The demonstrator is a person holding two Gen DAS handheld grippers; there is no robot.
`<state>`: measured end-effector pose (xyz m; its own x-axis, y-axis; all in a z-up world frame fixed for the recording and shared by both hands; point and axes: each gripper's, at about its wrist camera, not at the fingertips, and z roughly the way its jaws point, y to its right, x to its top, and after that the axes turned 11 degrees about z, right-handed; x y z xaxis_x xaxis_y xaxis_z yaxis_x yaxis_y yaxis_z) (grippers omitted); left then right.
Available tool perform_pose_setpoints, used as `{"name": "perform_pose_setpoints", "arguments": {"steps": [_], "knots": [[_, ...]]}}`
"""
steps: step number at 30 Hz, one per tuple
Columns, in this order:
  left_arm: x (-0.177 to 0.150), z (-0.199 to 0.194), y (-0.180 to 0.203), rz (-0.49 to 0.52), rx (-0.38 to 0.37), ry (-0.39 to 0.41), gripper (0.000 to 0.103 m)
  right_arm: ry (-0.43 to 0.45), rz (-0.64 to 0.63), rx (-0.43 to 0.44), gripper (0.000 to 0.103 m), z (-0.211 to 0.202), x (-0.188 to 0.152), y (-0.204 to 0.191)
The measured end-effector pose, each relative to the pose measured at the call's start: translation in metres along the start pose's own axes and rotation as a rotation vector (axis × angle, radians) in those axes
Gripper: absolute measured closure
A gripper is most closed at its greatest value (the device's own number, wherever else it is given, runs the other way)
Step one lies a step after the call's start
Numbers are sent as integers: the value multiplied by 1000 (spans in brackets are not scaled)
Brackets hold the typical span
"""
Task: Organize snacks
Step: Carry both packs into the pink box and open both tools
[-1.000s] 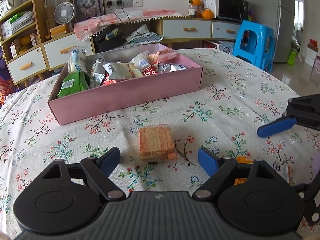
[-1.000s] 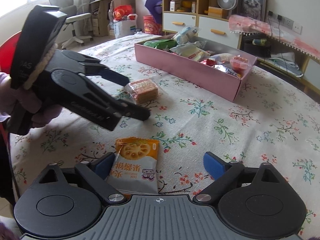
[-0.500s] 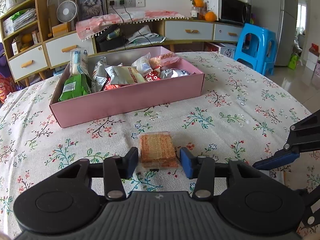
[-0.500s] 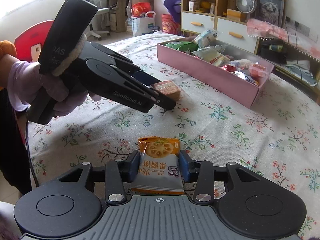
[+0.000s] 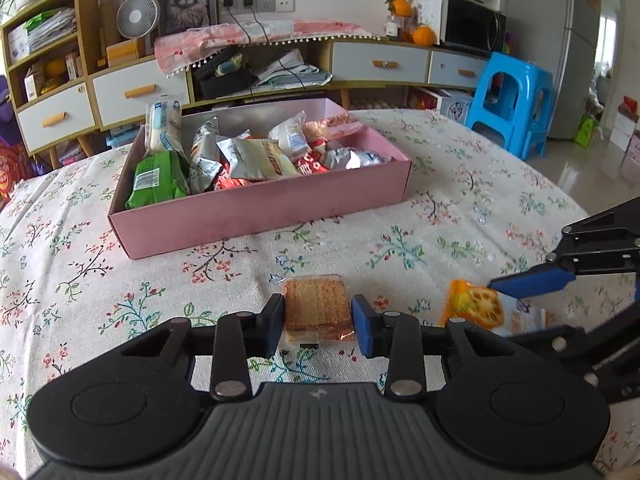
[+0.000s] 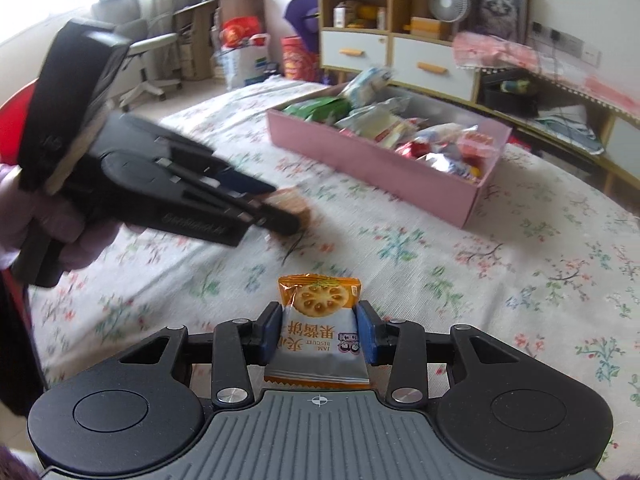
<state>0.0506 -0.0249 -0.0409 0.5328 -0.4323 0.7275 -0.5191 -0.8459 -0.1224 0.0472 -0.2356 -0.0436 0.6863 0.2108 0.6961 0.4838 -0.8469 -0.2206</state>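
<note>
Now both snacks gripped (previously untouched).

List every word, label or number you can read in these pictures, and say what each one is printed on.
"JAM BISCUIT": on the orange biscuit packet in the right gripper, printed upside down to the camera, beside large Chinese characters.
Raised lettering on the left gripper seen from the right wrist: too blurred to read.
Print on the snack packets in the pink box: too small to read.
The wafer pack: no text visible.
</note>
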Motion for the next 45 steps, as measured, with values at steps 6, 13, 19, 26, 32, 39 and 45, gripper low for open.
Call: {"name": "perform_pose_setpoints", "arguments": {"steps": [6,13,19,26,32,39,45], "knots": [[11,-8,-12,-51,-9,24,70,34,105,-27,65,2,22,7],[26,-12,-27,-115,-9,55,70,79,212,-70,65,5,47,18],[38,-9,-47,-183,15,79,70,124,336,-104,65,11,73,32],[51,1,-71,-320,30,83,70,166,484,-132,65,26,103,53],[74,21,-81,-322,-2,61,70,176,653,-106,65,48,121,77],[96,62,-95,-378,-67,38,70,148,749,-95,65,71,126,86],[106,93,-100,-402,-75,12,70,143,808,-99,64,79,125,96]]}}
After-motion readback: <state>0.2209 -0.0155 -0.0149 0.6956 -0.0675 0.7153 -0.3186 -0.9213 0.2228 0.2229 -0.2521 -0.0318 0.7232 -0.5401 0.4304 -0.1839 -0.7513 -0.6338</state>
